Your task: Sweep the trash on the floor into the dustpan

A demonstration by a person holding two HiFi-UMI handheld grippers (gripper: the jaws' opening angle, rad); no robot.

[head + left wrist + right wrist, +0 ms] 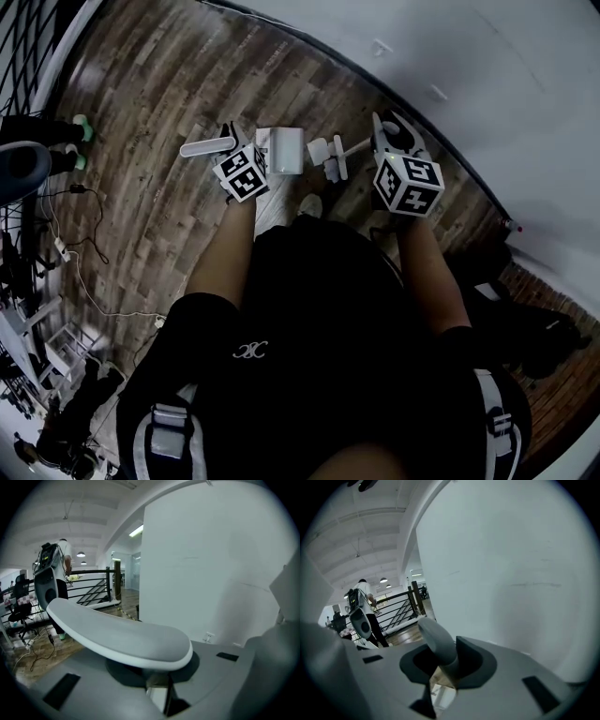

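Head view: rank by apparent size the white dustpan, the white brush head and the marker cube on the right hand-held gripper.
1. Black-and-white marker cube: largest, though it is nearest the camera, so the ranking is unsure.
2. White rectangular dustpan: slightly smaller.
3. White brush head: clearly smallest.

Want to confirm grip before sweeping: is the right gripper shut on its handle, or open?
Shut. The right gripper has its jaws closed around the grey handle, which sits in their notch.

left hand-held gripper (229, 141) clamps dustpan handle (206, 147), right hand-held gripper (392, 131) brush handle (354, 145).
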